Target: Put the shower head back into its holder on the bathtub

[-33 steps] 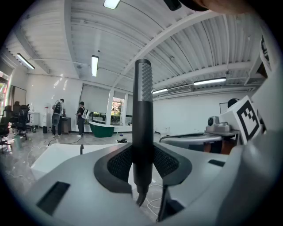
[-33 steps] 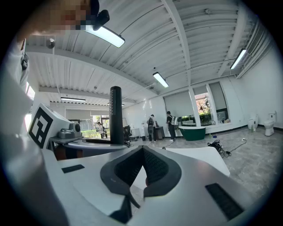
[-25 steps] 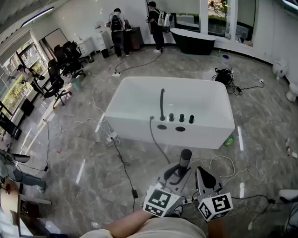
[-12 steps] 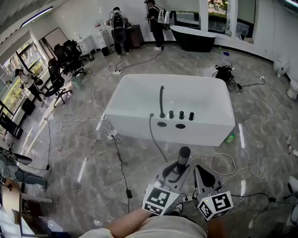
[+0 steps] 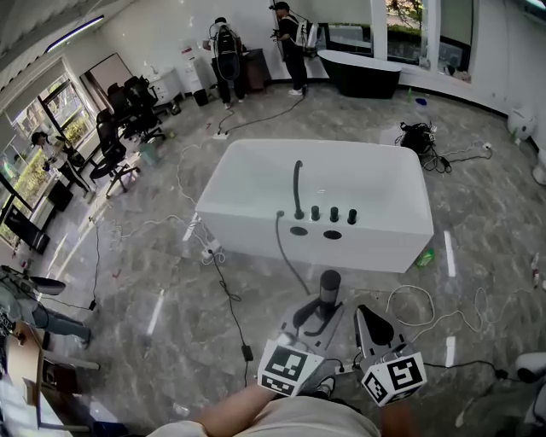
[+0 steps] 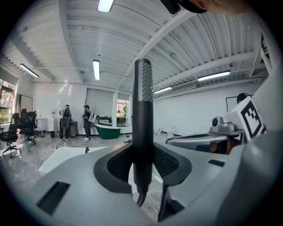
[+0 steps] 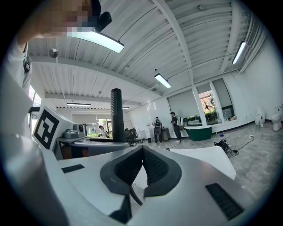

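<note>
The left gripper clamps the shower head upright, well short of the tub. The right gripper is closed on nothing. This looks like the carrying step. Next, approach and lower the head into what seems to be the holder on the tub's near rim.

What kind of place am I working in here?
Likely an open office or showroom, not a home bathroom: a white bathtub stands free mid-floor, office chairs sit at the left, and a dark tub stands by the windows.
</note>
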